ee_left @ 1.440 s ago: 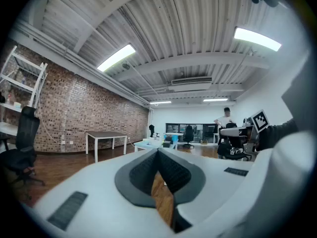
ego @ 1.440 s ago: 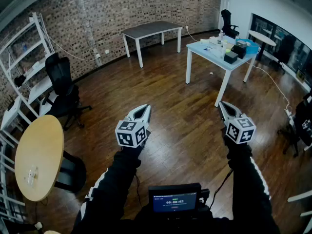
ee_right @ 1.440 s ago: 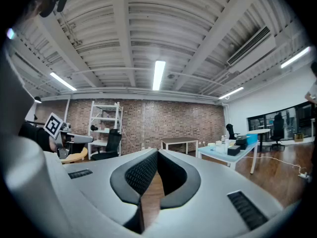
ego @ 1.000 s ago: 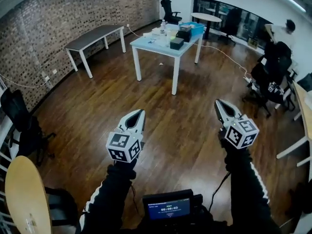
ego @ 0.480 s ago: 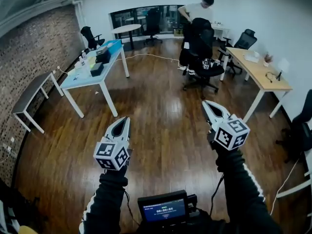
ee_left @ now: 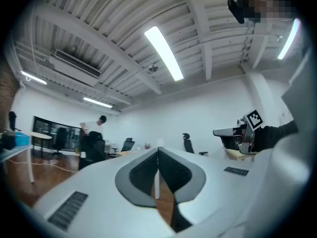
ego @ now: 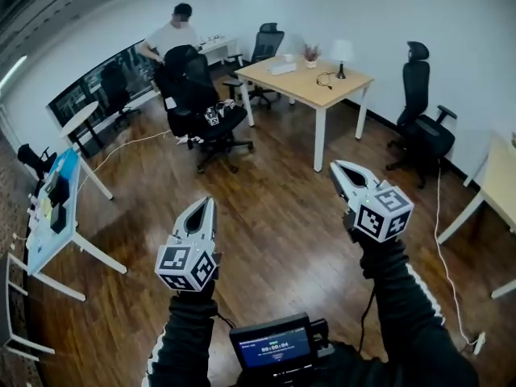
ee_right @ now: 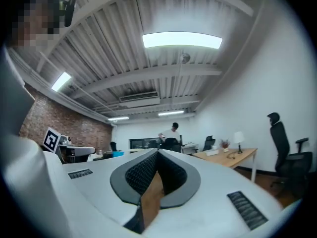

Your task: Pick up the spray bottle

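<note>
Bright ceiling strip lights [ee_right: 182,40] glare above me; my views bend at the edges, corners fade dark.

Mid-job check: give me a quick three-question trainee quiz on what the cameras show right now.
1. True or false: the left gripper holds a spray bottle.
2. What stands on the wooden desk? A) a monitor B) a lamp C) a kettle
3. Fill in: the right gripper has its fingers ___ (open or shut).

Key: 1 false, its fingers are together on nothing and no spray bottle is in view. 2 B. 3 shut, with nothing between them.
</note>
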A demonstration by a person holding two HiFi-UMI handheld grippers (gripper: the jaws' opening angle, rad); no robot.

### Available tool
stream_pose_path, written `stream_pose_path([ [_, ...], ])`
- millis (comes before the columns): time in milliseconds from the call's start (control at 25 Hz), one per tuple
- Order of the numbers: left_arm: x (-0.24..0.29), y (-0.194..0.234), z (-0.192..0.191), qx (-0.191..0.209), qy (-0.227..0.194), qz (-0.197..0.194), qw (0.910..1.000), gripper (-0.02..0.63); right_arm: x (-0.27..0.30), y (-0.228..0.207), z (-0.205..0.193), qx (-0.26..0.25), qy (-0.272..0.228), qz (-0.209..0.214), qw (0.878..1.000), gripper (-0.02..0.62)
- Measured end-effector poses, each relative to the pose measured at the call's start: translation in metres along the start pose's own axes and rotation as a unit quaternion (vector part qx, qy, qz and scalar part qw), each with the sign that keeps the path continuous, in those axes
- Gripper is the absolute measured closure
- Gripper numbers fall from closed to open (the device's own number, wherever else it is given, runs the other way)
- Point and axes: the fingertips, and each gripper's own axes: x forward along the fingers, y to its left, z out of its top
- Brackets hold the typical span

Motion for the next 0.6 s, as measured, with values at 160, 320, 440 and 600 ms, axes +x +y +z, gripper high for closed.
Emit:
stream_pose_path([
  [160, 0.156, -0.066, 0.002, 0.007, -0.009, -0.088, 0.996, 0.606, -0.034, -0.14, 0.011, -0.012, -0.002, -0.1, 0.995, 0.591],
  [320, 0.301, -0.19, 0.01, 0.005, -0.011, -0.2, 0.9797, 0.606, -0.111, -0.294, 0.046, -0.029, -0.008, -0.207, 0.978, 0.591],
  [440, 0.39, -0.323, 0.007, 0.007, -0.015, -0.262, 0.965, 0.606, -0.204, -0.41, 0.065, -0.041, -0.01, -0.271, 0.962, 0.591],
  [600, 0.504, -0.535, 0.006, 0.003, -0.016, -0.325, 0.9457, 0.606, -0.357, -0.565, 0.093, -0.042, -0.017, -0.338, 0.94, 0.591],
])
